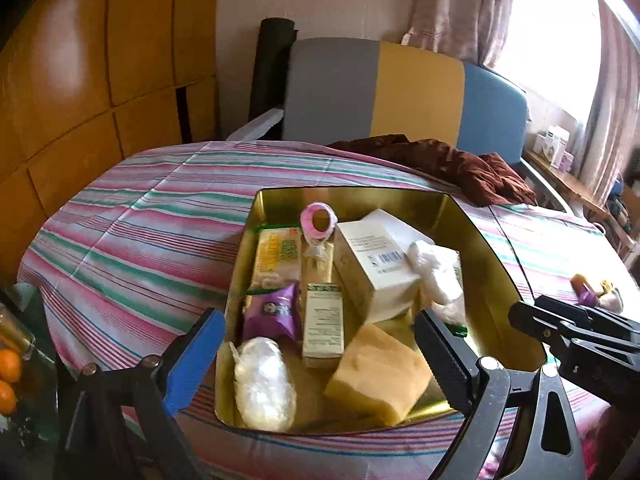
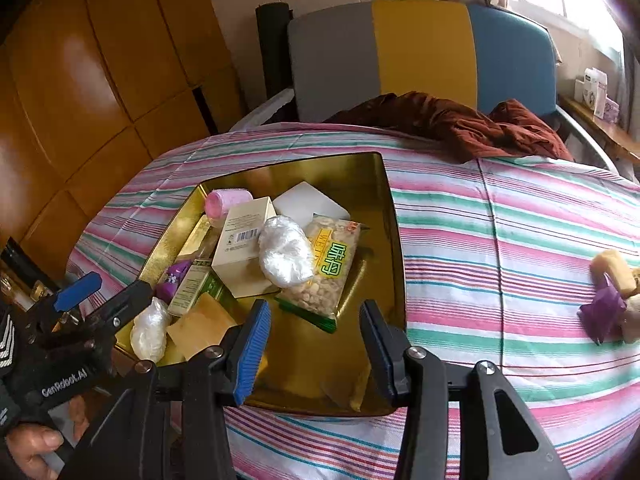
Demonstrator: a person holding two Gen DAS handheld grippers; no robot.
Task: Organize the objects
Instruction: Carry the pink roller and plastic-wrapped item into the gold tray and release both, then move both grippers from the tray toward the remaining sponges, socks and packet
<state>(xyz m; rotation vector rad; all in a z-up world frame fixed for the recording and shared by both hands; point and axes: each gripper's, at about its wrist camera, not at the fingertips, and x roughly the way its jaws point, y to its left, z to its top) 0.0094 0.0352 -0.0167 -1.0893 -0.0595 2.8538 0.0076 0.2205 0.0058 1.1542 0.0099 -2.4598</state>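
Now both the left gripper (image 1: pixel 320 360) and the right gripper (image 2: pixel 316 344) are hovering spread over the gold tin (image 2: pixel 394 240); the yellow sponge (image 1: pixel 378 376) inside is looking soft and light, best pinched across its flat sides.

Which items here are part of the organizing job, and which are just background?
Job items:
- gold tin with yellow sponge, white box, peanut bag, purple packet, pink roll
- loose pile on the bedspread
- left gripper and right gripper, both open and empty

Lying about:
- brown cloth
- chair
- oranges
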